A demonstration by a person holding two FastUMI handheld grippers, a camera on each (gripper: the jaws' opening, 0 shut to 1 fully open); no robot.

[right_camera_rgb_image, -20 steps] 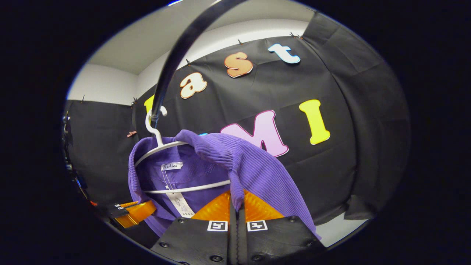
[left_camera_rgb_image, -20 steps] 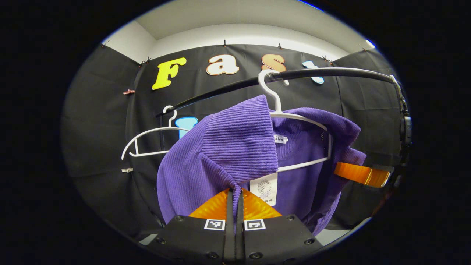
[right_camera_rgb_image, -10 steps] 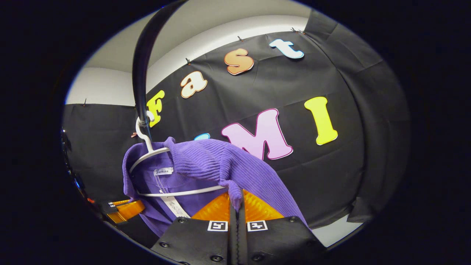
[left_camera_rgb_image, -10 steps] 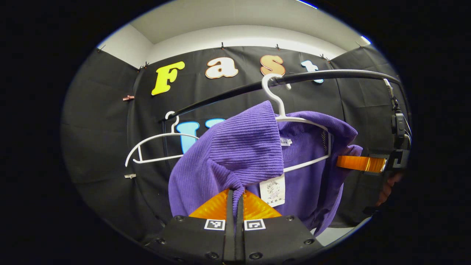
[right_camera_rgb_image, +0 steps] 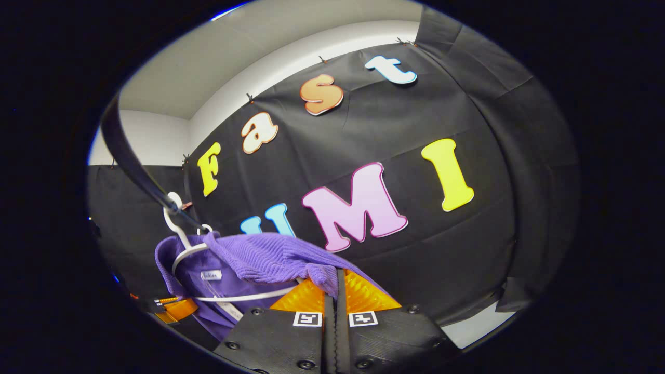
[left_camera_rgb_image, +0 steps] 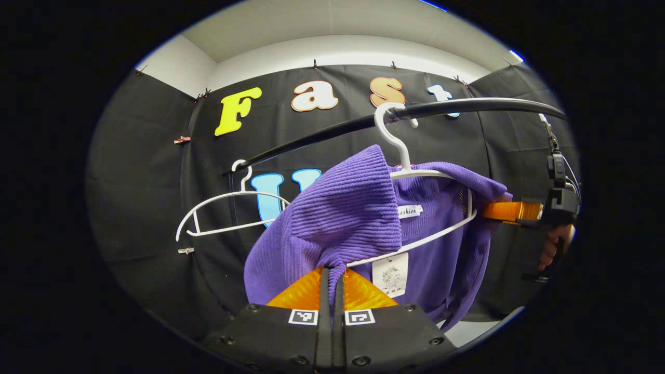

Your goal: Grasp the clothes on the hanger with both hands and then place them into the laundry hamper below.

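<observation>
While the left tongs [left_camera_rgb_image: 331,278] sit at the bottom of the left gripper view, their two fingers are pressed together on a bunched fold of the purple ribbed garment [left_camera_rgb_image: 345,218], pinching the cloth between them. From that pinch the fabric rises in a thick hump toward the white hanger [left_camera_rgb_image: 415,171], which still carries the garment by its collar and is tilted, its lower bar slanting up to the right. A paper tag [left_camera_rgb_image: 390,274] dangles below that bar. The hanger's hook sits over the black rail [left_camera_rgb_image: 467,106]. Farther left on the same rail hangs a bare white hanger [left_camera_rgb_image: 228,213].

At the bottom of the right gripper view, the right tongs [right_camera_rgb_image: 335,291] are likewise closed on a gathered edge of the garment [right_camera_rgb_image: 260,257], with cloth caught between the fingers. The fabric stretches from there leftward to the hanger [right_camera_rgb_image: 179,244], whose hook rests on the rail [right_camera_rgb_image: 130,161].

Seen across from the left gripper view, the right tongs [left_camera_rgb_image: 511,210] meet the garment's far shoulder, held by a hand [left_camera_rgb_image: 553,249]. The laundry hamper cannot be made out.
</observation>
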